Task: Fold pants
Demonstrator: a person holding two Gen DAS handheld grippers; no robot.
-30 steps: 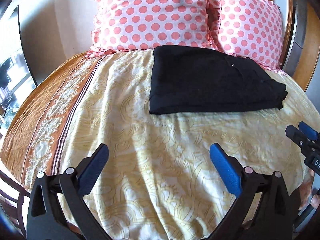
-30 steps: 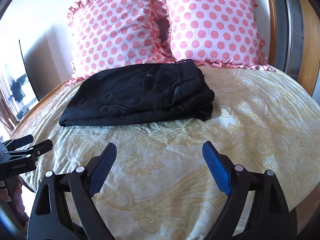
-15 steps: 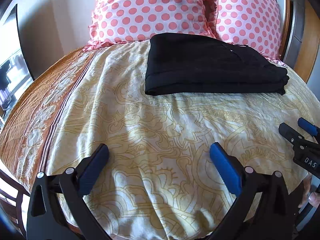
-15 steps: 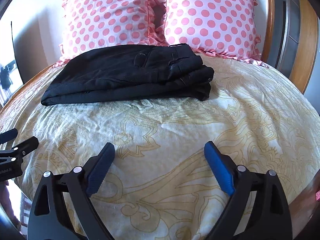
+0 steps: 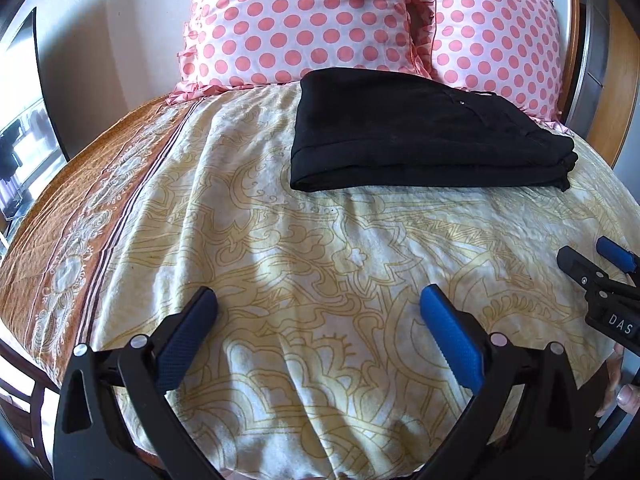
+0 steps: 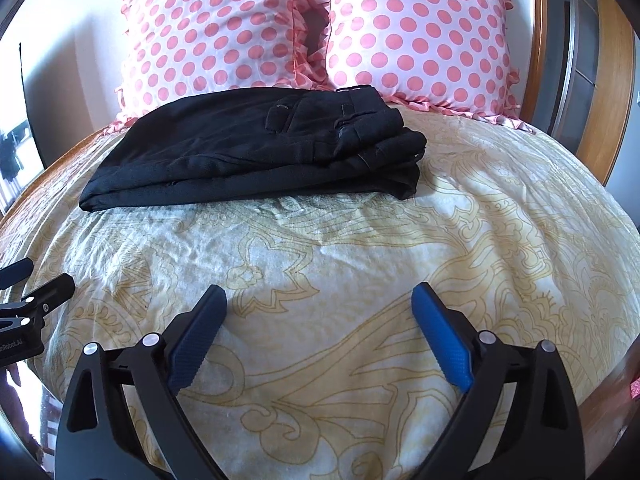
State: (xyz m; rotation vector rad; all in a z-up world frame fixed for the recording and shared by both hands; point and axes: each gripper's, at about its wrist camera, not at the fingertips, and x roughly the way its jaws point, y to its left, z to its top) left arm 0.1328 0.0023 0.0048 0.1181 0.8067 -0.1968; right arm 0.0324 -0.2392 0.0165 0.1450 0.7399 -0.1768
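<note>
Sunlit and rumpled, the bed (image 6: 500, 240) in its cream-and-gold patterned cover fills both wrist views, two pink polka-dot pillows (image 6: 304, 28) propped at its head. Just in front of those pillows we see the black pants (image 6: 256, 148), already folded into a flat, layered rectangle. Its long axis runs across the bed, side to side as both cameras look at it. The waistband and belt loops lie at the right-hand end; the smooth folded edge lies at the left.

Between the bundle and us stretches a broad patch of bare cover. Our left gripper (image 5: 318, 316) and our right gripper (image 6: 318, 312) hang over the near part of the bed, both well apart from the pants and angled down toward the cover. Each has its jaws spread wide with nothing between them but bedding, and the right jaws have just been opening further.

From the left wrist view the bundle sits ahead and off to the right; from the right wrist view it sits ahead and slightly to the left. We judge neither hand clearly nearer, the left facing the folded end and the right the waistband end. The folding looks finished to us. Any further reach would have to go straight forward across the cover.
</note>
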